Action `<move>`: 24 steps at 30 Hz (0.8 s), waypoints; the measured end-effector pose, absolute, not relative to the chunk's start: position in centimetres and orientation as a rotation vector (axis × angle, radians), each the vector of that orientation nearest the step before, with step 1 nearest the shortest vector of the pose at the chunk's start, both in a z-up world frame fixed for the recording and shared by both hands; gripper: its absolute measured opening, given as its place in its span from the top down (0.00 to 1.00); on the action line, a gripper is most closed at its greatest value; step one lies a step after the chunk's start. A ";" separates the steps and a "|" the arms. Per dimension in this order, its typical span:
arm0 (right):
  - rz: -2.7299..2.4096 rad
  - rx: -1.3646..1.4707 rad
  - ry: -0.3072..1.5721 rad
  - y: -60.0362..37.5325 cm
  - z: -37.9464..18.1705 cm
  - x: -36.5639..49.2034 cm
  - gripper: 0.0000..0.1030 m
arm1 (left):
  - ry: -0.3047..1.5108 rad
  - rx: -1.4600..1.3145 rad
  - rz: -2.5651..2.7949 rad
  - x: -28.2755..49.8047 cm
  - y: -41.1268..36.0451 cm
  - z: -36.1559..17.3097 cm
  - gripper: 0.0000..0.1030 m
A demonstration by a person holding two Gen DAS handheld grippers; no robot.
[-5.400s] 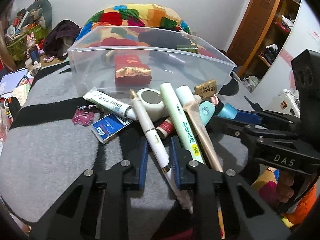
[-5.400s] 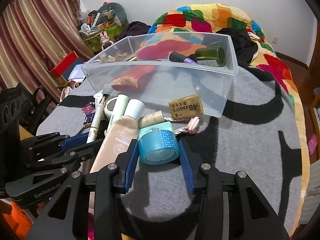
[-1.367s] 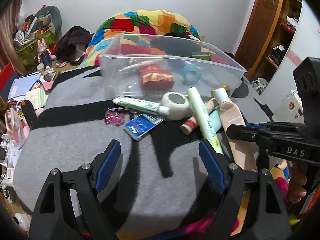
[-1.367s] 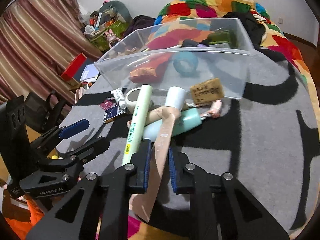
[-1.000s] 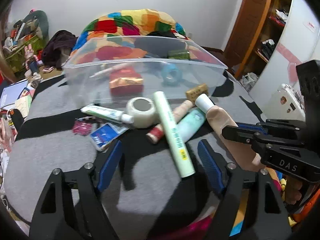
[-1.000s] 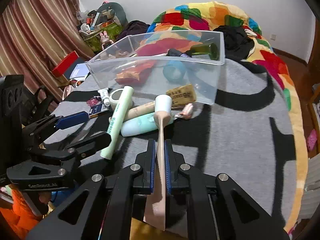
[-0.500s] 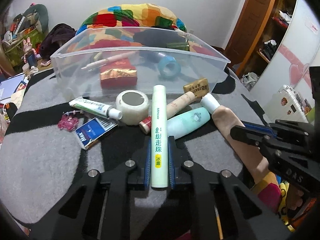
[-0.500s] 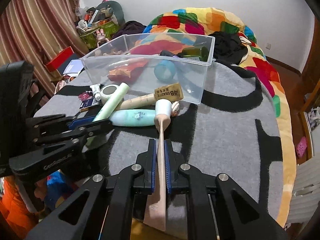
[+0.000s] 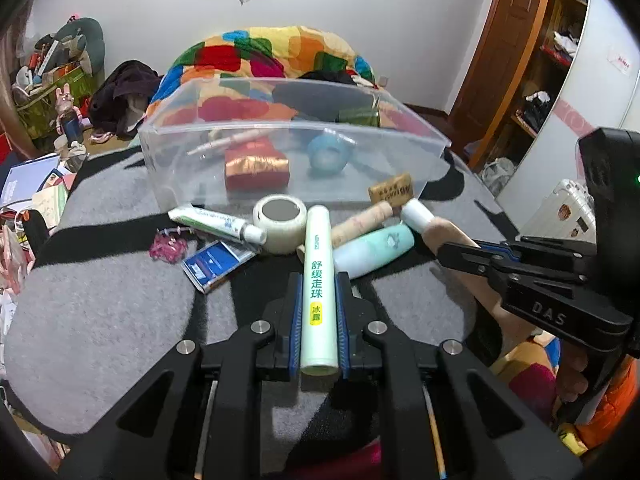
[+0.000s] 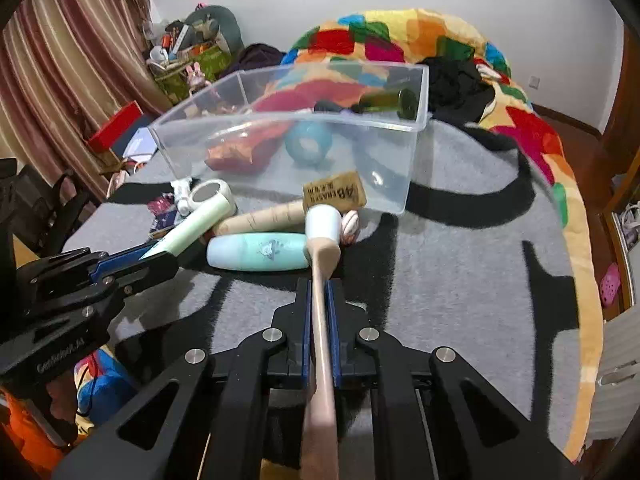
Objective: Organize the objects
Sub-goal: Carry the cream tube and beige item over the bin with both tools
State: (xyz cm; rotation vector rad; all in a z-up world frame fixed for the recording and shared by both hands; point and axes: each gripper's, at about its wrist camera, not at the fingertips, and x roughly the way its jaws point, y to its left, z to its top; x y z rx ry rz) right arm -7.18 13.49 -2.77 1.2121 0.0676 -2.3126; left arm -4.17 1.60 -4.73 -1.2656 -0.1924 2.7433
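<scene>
A clear plastic bin [image 9: 296,128] [image 10: 416,128] stands on the grey-and-black bed cover, holding a red packet [image 9: 256,166], a blue tape roll [image 9: 328,154] [image 10: 309,143] and a green bottle [image 10: 390,101]. My left gripper [image 9: 318,280] is shut on a pale green tube [image 9: 318,276]. My right gripper [image 10: 320,288] is shut on a beige tube with a white cap [image 10: 322,248], also seen in the left wrist view [image 9: 436,230]. Loose in front of the bin lie a mint bottle [image 9: 374,250] [image 10: 260,252], a white tape roll [image 9: 280,220], a toothpaste tube [image 9: 216,222] and an eraser [image 10: 334,194].
A blue card box [image 9: 218,260] and a pink charm [image 9: 168,246] lie on the left of the cover. A colourful quilt [image 10: 400,44] is heaped behind the bin. Clutter [image 9: 48,92] sits on the floor at the left; a wooden door [image 9: 504,48] is at the right.
My left gripper, open a second ago, has closed on the pale green tube. My right gripper stays shut on the beige tube and has shifted a little nearer the bin.
</scene>
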 end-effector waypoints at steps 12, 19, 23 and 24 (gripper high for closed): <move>-2.344 1.043 0.037 13.3 2.1 -6.6 0.94 | -0.233 -1.117 2.814 -4.0 0.0 -1.0 0.86; -2.370 0.971 0.023 12.7 4.1 -7.9 0.94 | -0.239 -1.017 2.875 -4.5 -1.1 1.6 0.86; -2.370 0.967 -0.012 12.2 4.7 -9.8 0.94 | -0.251 -0.988 2.915 -5.8 -2.1 2.2 0.86; -2.368 0.969 -0.018 12.1 4.7 -10.1 0.94 | -0.257 -0.989 2.922 -6.1 -2.3 2.2 0.86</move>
